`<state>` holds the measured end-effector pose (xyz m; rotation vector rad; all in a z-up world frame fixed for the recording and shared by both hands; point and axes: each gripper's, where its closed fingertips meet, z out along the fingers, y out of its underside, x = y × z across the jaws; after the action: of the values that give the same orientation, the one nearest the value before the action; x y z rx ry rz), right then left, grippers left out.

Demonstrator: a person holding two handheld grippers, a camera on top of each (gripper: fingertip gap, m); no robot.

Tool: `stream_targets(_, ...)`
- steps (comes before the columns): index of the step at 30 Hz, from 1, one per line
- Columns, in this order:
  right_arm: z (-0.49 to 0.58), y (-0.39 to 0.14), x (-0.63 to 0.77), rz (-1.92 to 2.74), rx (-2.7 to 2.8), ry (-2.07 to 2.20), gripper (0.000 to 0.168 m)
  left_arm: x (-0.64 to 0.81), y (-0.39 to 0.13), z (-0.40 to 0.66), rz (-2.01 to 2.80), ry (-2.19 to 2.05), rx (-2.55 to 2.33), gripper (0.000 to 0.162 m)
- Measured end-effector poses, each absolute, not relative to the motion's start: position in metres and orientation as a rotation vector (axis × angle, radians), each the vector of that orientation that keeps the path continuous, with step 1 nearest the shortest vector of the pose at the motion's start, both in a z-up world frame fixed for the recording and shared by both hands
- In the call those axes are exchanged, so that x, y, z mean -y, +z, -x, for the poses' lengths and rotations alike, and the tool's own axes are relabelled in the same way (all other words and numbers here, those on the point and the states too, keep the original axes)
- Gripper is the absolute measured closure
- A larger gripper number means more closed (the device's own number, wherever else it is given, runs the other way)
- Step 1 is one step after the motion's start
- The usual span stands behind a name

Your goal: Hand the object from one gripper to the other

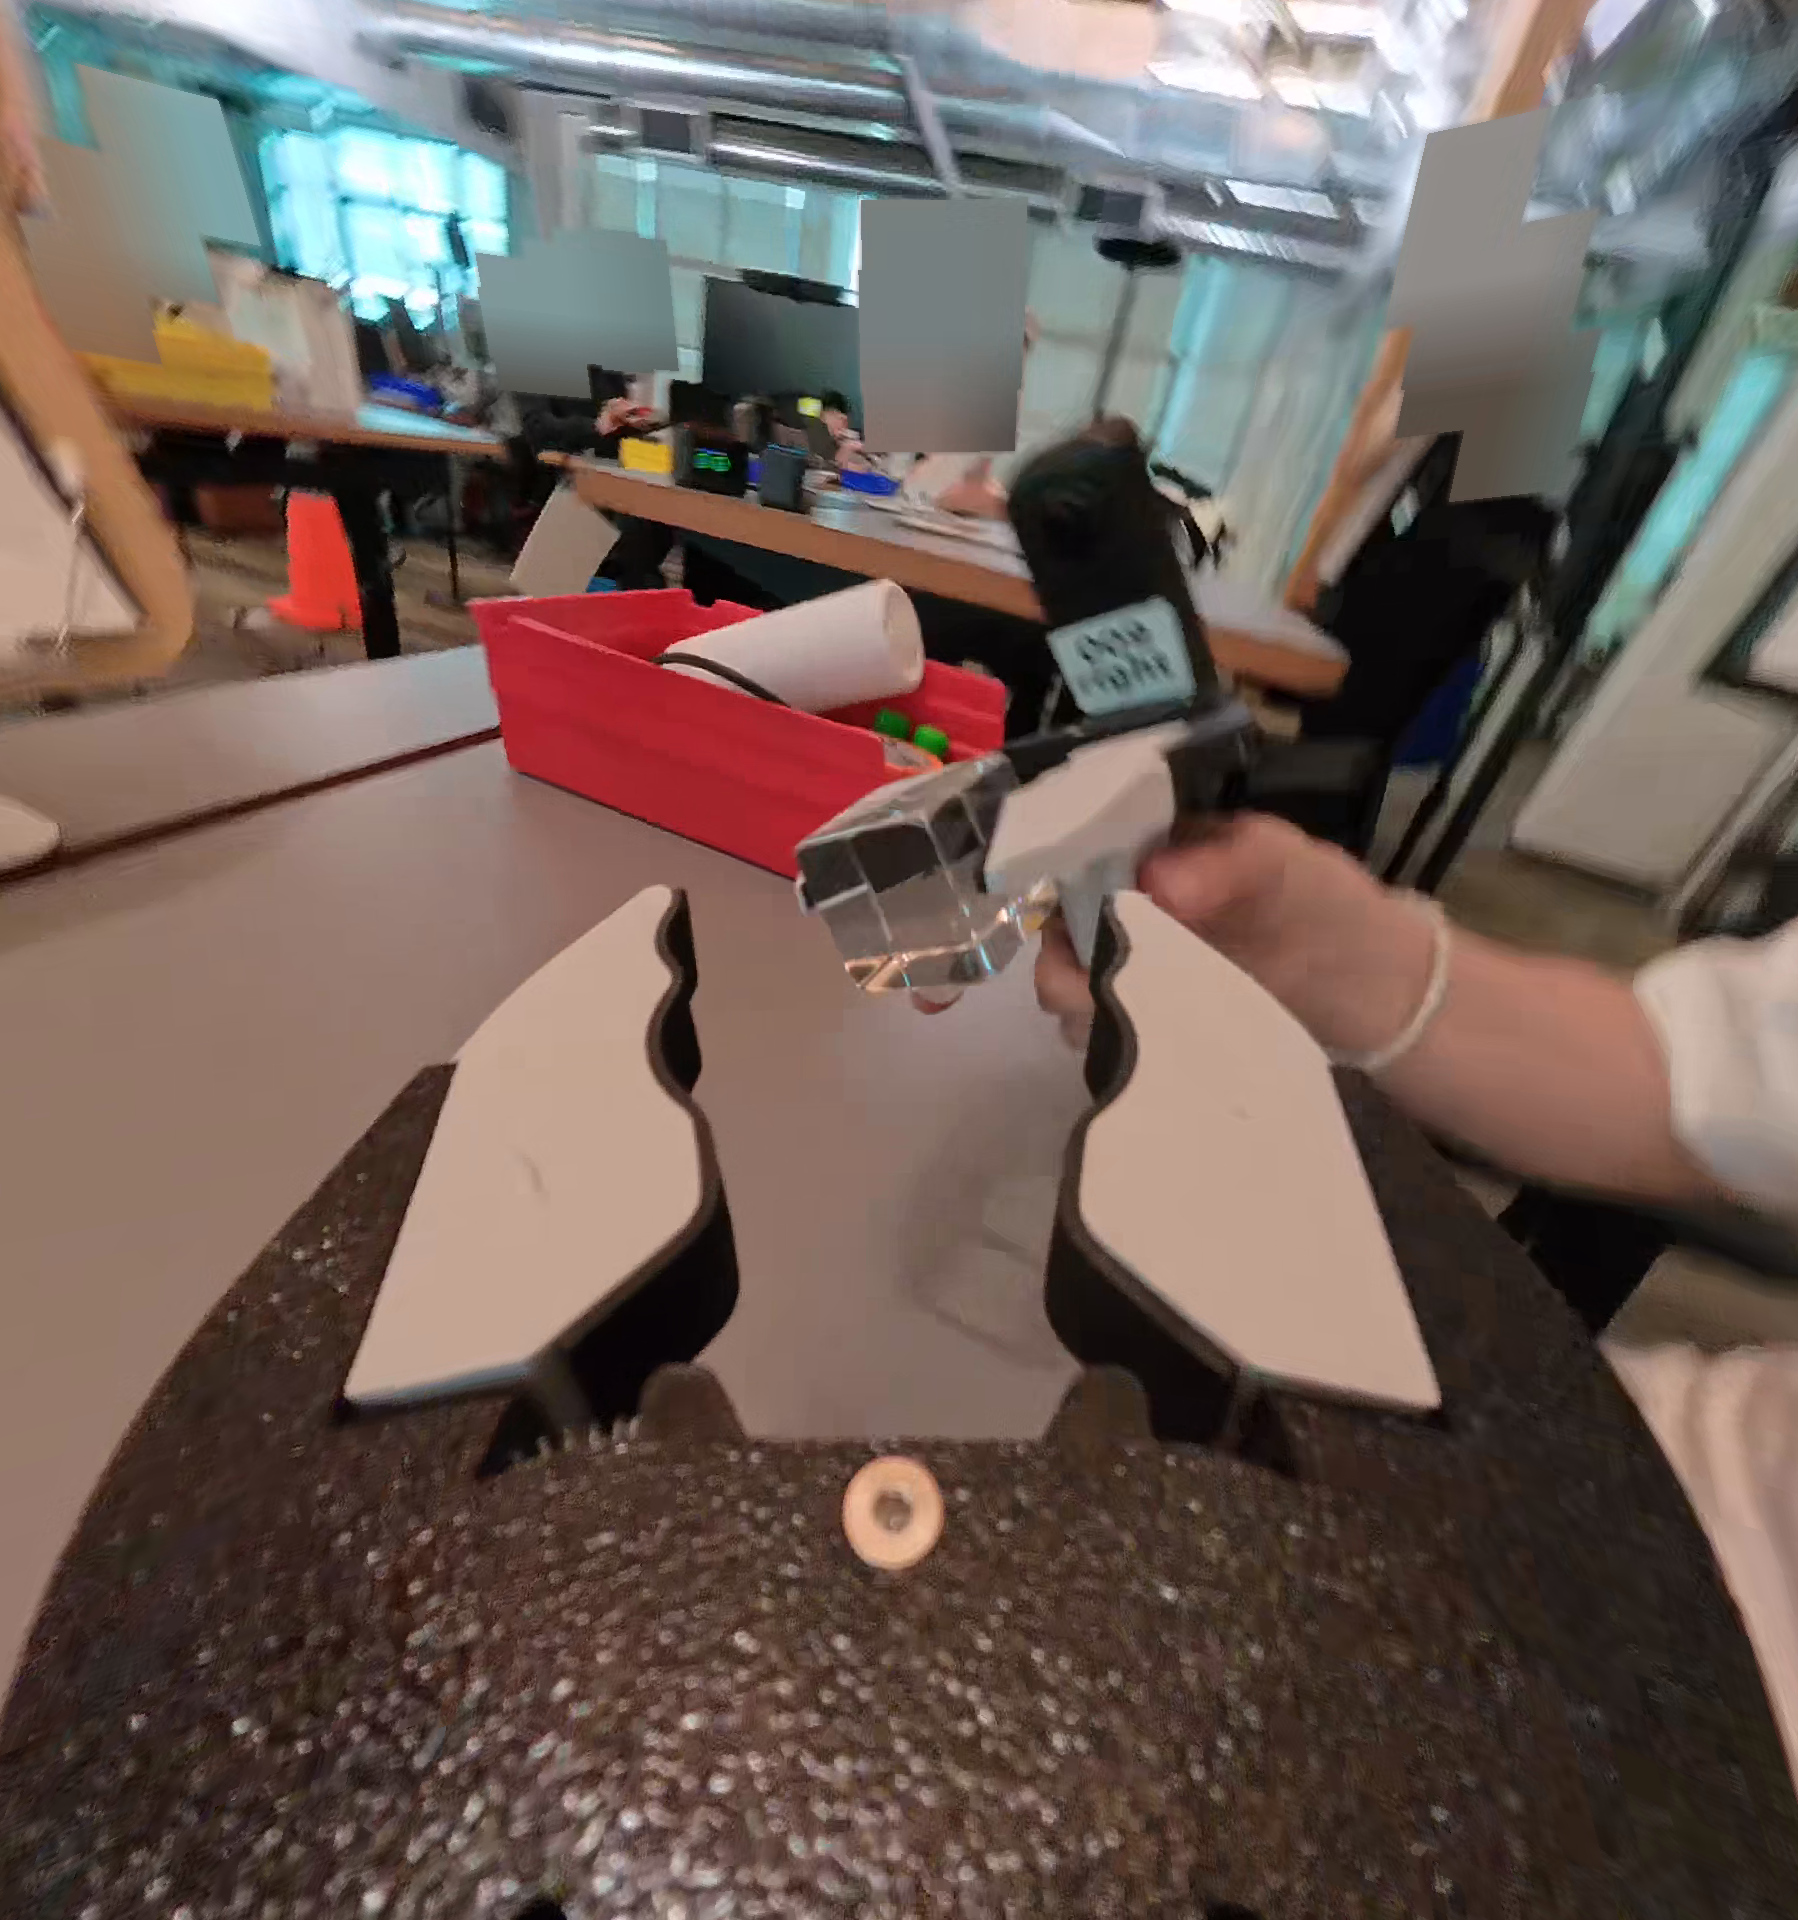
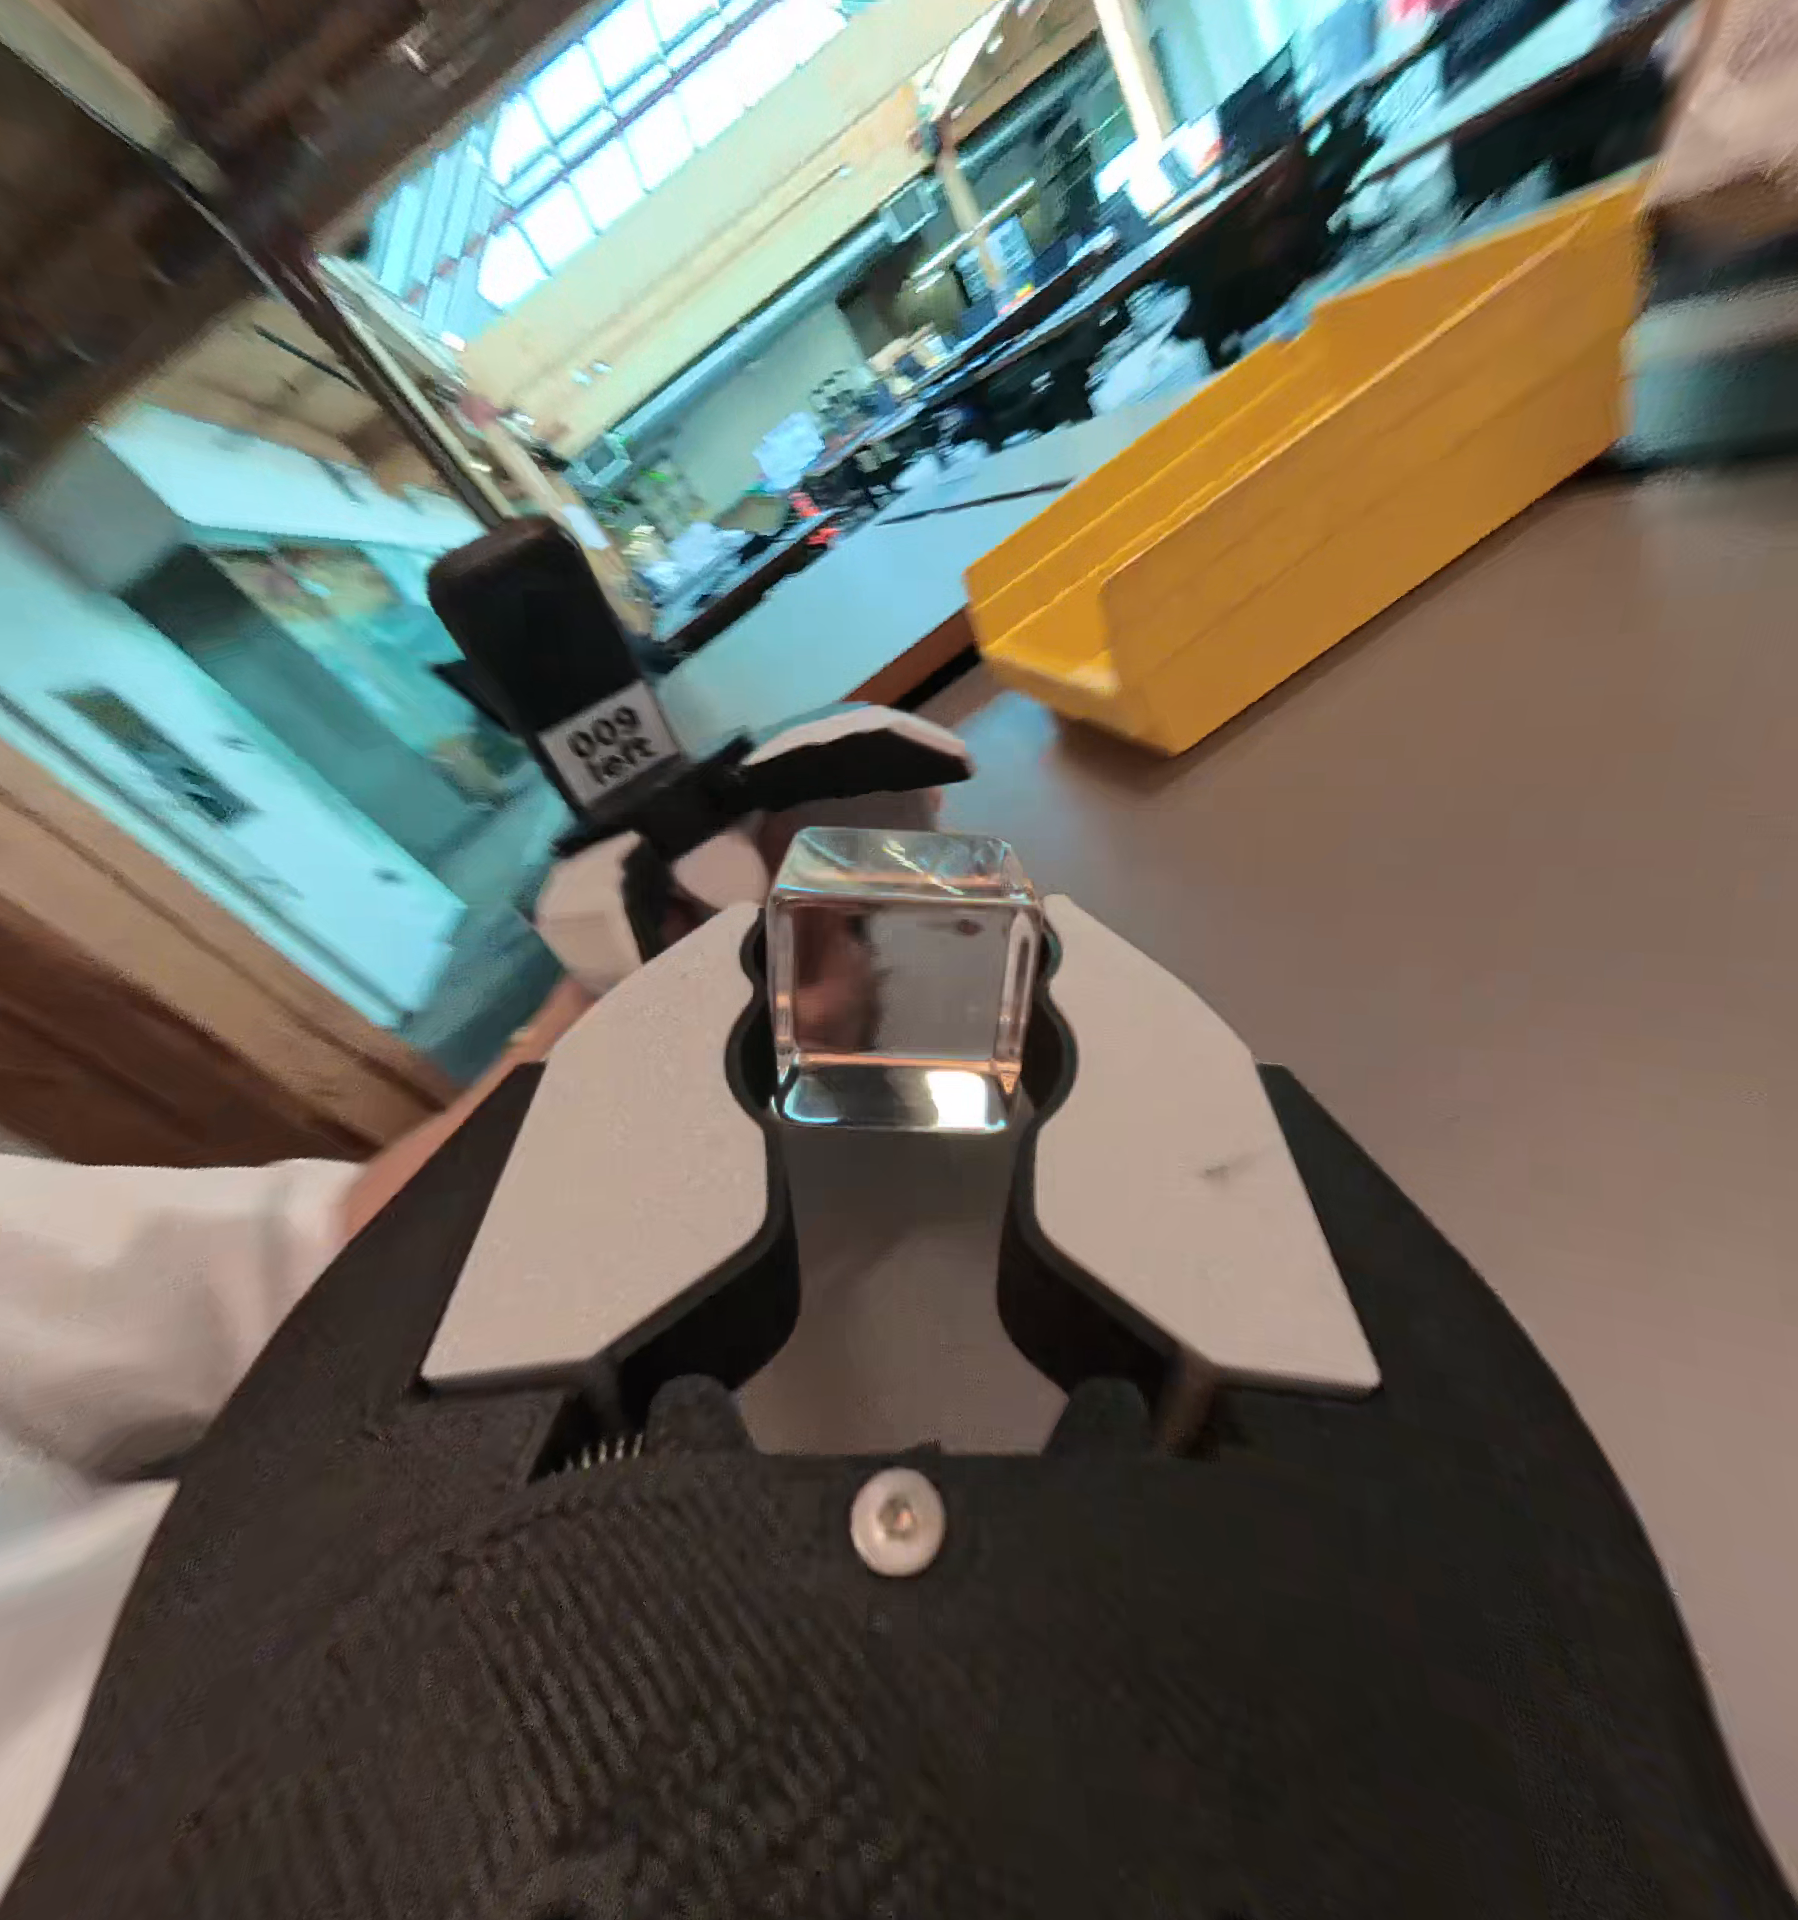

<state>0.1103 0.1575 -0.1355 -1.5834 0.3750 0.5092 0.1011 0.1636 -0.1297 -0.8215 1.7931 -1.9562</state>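
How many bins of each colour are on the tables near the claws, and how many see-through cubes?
Red bins: 1
Yellow bins: 1
Clear cubes: 1, held in the right claw
Total: 3

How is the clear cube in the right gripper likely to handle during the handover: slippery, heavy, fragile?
The clear cube looks polished and glossy, so probably slippery between the right gripper fingers. It appears solid, so likely heavy for its size. Flat faces suggest it won't roll, though it may chip if dropped.
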Motion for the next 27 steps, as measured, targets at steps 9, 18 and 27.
stream_targets(9,-0.112,-0.139,-0.16,1.778,0.069,-0.344,0.123,-0.149,-0.128,-0.095,1.39,-1.848,-1.917,0.095)
stream_targets(18,-0.09,-0.151,-0.169,1.833,0.639,-1.075,0.123,-0.137,-0.16,-0.086,1.433,-1.598,-2.135,0.104)
stream_targets(27,-0.094,-0.175,-0.168,1.895,0.745,-1.145,0.123,-0.133,-0.18,-0.095,1.253,-1.679,-2.204,0.117)
